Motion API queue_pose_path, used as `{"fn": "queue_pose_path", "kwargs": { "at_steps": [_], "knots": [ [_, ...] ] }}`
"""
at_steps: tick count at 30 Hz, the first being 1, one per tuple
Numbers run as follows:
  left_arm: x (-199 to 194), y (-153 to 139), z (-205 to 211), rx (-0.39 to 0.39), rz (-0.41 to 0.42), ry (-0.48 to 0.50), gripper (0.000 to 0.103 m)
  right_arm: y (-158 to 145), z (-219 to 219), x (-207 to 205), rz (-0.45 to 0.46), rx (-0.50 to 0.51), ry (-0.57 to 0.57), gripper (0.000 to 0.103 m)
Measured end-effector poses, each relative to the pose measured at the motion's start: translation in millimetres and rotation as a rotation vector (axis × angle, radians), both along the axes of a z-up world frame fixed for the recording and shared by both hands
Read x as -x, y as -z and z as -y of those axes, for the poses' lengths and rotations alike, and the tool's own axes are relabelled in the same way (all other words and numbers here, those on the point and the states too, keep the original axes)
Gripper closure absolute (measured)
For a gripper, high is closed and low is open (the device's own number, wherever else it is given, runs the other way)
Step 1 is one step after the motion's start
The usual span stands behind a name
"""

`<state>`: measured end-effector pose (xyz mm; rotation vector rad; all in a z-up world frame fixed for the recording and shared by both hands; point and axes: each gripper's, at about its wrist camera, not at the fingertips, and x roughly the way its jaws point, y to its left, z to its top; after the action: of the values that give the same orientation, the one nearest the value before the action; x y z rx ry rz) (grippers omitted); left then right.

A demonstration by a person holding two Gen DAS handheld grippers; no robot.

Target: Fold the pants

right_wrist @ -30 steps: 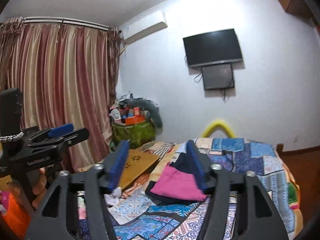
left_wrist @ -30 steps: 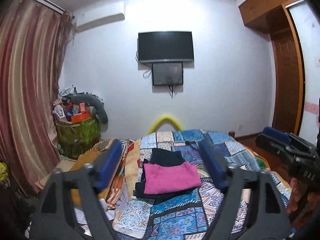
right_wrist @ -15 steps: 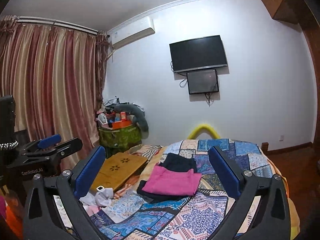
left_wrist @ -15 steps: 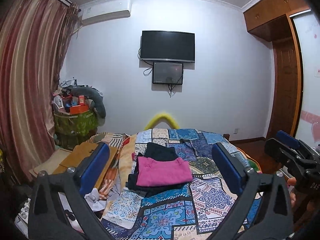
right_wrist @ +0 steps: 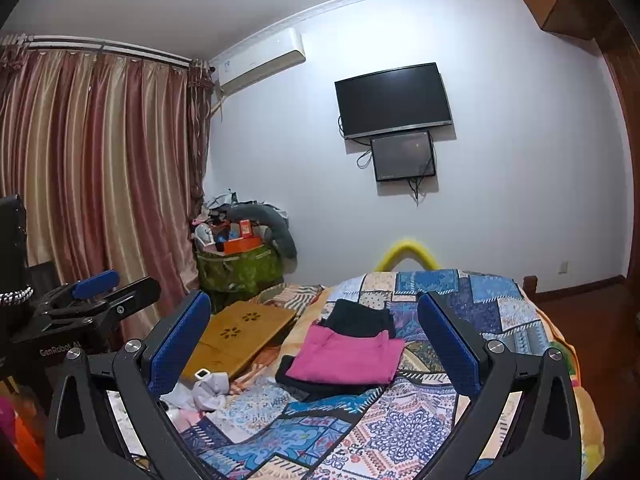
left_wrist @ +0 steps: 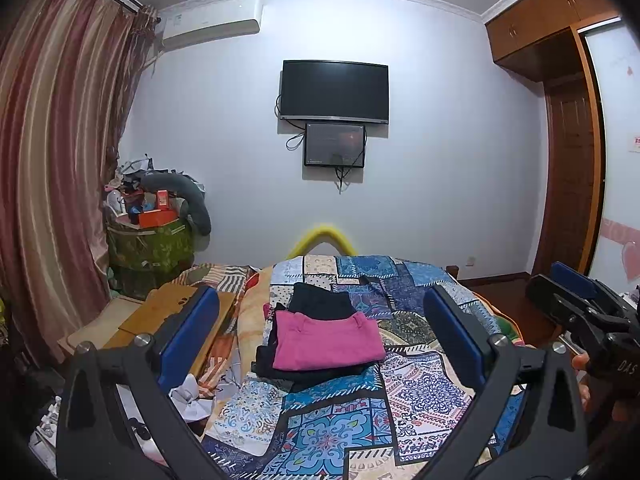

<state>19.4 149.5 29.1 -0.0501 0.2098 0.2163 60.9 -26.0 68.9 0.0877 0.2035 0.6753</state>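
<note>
Both grippers released, jaws just opened wide, nothing btwn: left gripper (left_wrist: 320,336), right gripper (right_wrist: 314,338). Pink pants (left_wrist: 326,342) folded atop black garments (left_wrist: 320,300), mid bed (left_wrist: 420,392).

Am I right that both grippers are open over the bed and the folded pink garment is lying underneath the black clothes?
Not quite. The pink garment lies on top of the black clothes, not underneath; the left wrist view shows it, and the right wrist view agrees. The rest holds: the left gripper and right gripper are both open over the bed.
</note>
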Motion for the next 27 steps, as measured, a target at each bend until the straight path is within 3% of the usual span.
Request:
{"fn": "queue_pose_path", "kwargs": {
  "at_steps": [27],
  "knots": [
    [-5.2,4.6,-3.5,0.021,-0.010,0.007,0.000,-2.0,3.5,-0.1,-0.017,-0.008,0.010,0.000]
  ]
}}
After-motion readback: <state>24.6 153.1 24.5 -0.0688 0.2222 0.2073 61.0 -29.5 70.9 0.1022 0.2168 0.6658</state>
